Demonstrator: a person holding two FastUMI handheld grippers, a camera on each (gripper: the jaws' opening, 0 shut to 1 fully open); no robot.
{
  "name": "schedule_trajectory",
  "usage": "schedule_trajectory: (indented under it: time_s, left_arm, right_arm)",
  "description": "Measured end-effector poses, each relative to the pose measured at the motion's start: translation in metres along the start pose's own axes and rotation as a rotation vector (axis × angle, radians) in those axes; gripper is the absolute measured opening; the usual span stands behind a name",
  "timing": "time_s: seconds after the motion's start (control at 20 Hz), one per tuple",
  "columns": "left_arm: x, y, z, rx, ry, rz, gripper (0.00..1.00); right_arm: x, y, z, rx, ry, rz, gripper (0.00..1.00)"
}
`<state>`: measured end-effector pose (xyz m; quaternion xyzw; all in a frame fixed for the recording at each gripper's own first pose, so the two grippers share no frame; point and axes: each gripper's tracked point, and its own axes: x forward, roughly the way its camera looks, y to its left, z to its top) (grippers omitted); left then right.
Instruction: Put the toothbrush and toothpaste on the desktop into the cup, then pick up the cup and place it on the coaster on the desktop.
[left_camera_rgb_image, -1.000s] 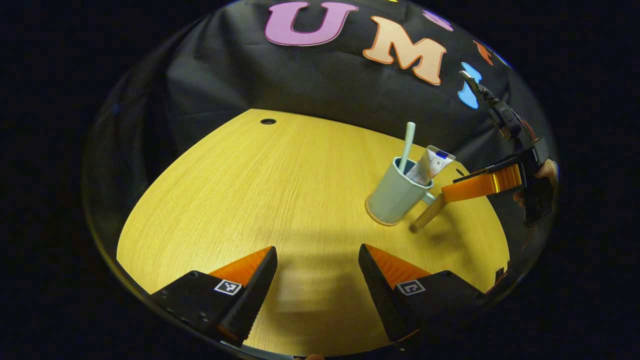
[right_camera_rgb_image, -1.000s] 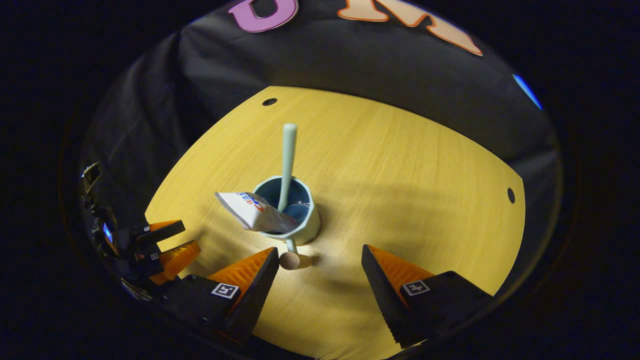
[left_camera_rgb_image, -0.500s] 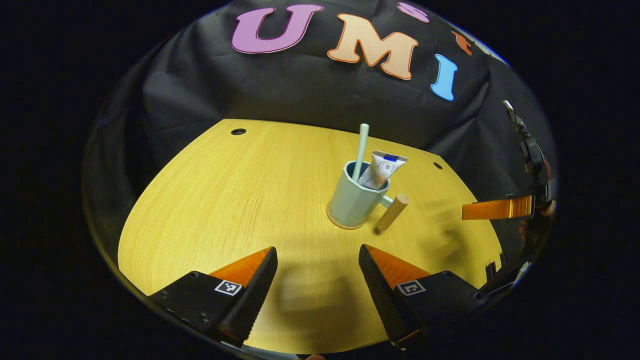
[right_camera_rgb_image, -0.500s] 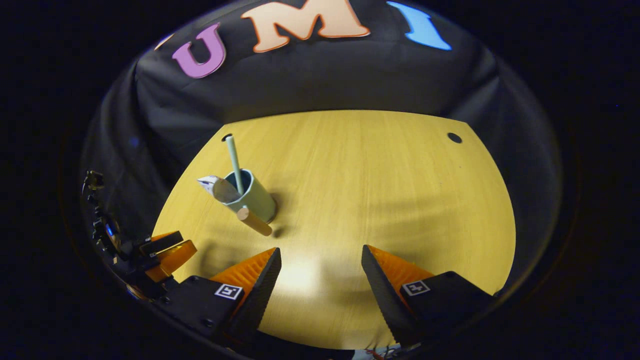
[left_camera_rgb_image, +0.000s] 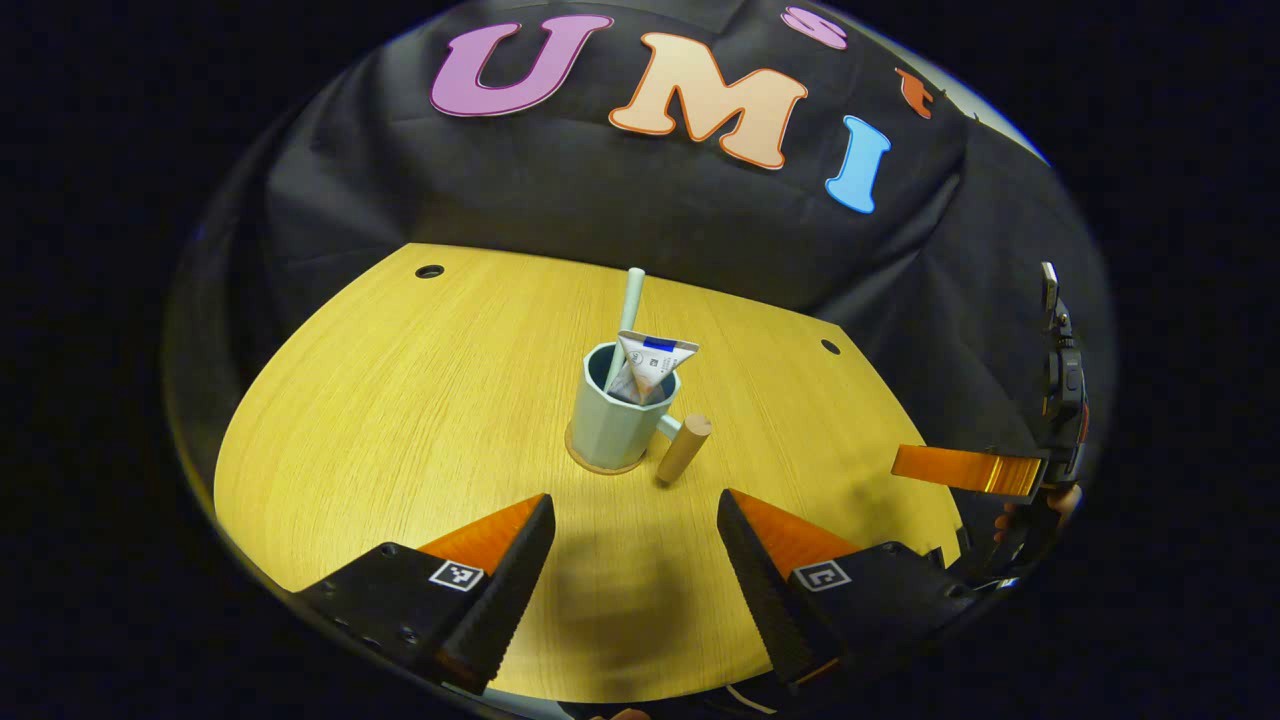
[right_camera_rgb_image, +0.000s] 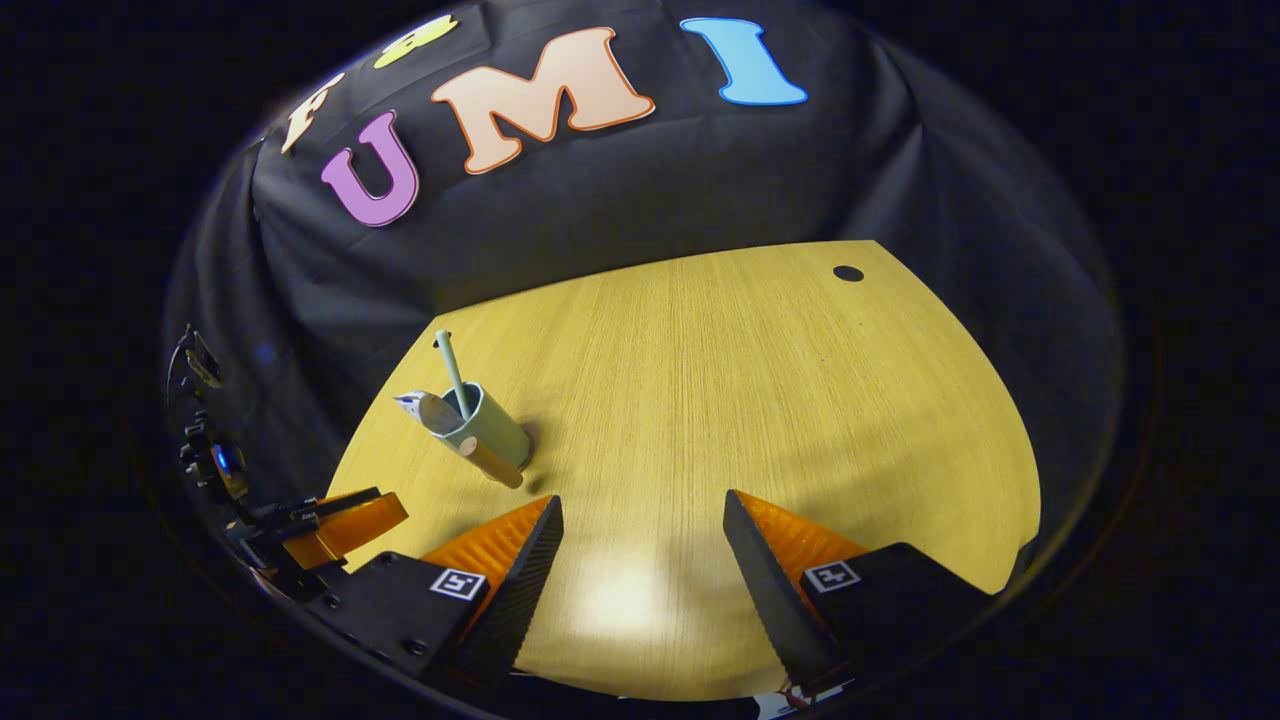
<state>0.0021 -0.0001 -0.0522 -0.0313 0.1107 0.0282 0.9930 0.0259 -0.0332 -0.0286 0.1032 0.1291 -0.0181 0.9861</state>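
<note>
A pale green cup (left_camera_rgb_image: 612, 425) with a wooden handle (left_camera_rgb_image: 684, 449) stands on a round tan coaster (left_camera_rgb_image: 596, 464) near the middle of the yellow wooden desktop (left_camera_rgb_image: 400, 400). A pale green toothbrush (left_camera_rgb_image: 626, 318) and a white toothpaste tube (left_camera_rgb_image: 643, 364) stick up out of it. My left gripper (left_camera_rgb_image: 635, 530) is open, nearer than the cup, nothing between its fingers. My right gripper (right_camera_rgb_image: 642, 535) is open too, well right of the cup (right_camera_rgb_image: 492, 430). The toothbrush (right_camera_rgb_image: 451, 368) and tube (right_camera_rgb_image: 425, 409) lean out of it there. The right gripper's orange finger (left_camera_rgb_image: 965, 468) appears at the left gripper view's right edge.
Small round holes (left_camera_rgb_image: 429, 271) (left_camera_rgb_image: 830, 346) sit near the desktop's back corners. Black cloth hangs behind and around the table. The left gripper's orange finger (right_camera_rgb_image: 345, 522) shows at the lower left of the right gripper view. A hand (left_camera_rgb_image: 1060, 500) holds the right gripper.
The right gripper has let go of the cup's handle and drawn back and to the right. The left gripper view has swung so the cup sits more central. The cup stays on the coaster.
</note>
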Motion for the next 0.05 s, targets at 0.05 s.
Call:
schedule_trajectory:
  time_s: [0.05]
  left_arm:
    - [-0.0004, -0.0026, 0.0005, -0.002, -0.010, 0.011, 0.95]
  right_arm:
    - [-0.0032, -0.0037, -0.0007, 0.002, -0.002, 0.008, 0.99]
